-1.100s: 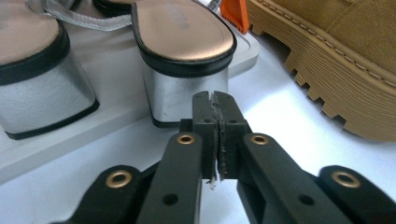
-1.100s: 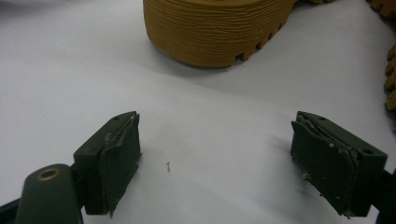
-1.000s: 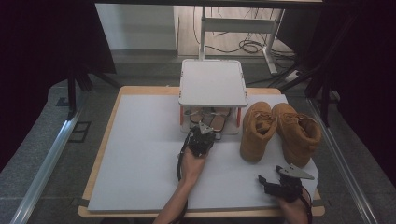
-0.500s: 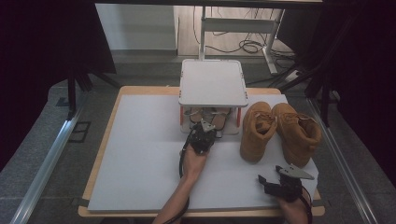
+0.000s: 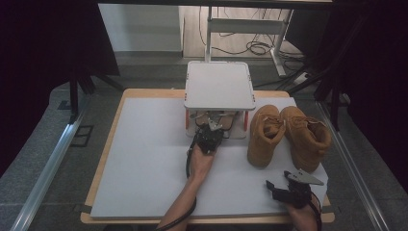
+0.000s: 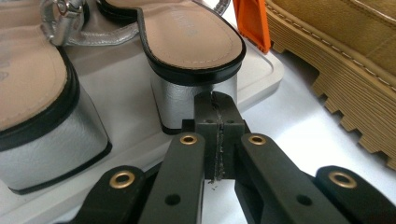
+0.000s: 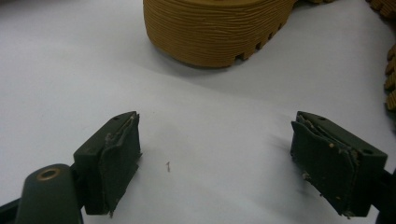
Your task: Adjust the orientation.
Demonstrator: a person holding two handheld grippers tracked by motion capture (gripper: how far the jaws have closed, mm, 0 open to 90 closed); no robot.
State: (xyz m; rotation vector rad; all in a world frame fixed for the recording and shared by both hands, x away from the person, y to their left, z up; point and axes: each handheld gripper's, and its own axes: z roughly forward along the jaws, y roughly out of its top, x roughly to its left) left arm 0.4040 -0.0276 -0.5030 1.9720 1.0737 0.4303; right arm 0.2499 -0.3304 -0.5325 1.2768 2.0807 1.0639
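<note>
A pair of silver block-heel sandals stands on the lower shelf [image 6: 126,84] of a white rack [image 5: 220,84]. The nearer sandal [image 6: 191,37] has its heel [image 6: 177,100] facing me, and the other sandal [image 6: 28,93] stands to its left. My left gripper [image 5: 211,132] [image 6: 215,100] is shut, its jaws pressed together with nothing between them, and its tip is right at that heel. My right gripper [image 5: 272,185] [image 7: 215,140] stands open and empty, low over the white table top near the front right. A tan boot's toe [image 7: 215,28] lies just ahead of it.
Two tan boots [image 5: 264,132] [image 5: 308,137] stand side by side right of the rack; one boot's lugged sole [image 6: 336,60] is close beside the left gripper. An orange rack leg [image 6: 252,21] stands between sandal and boot. The white board [image 5: 144,159] stretches to the left.
The left gripper has edged slightly forward toward the rack's lower shelf. The right gripper has stayed where it was.
</note>
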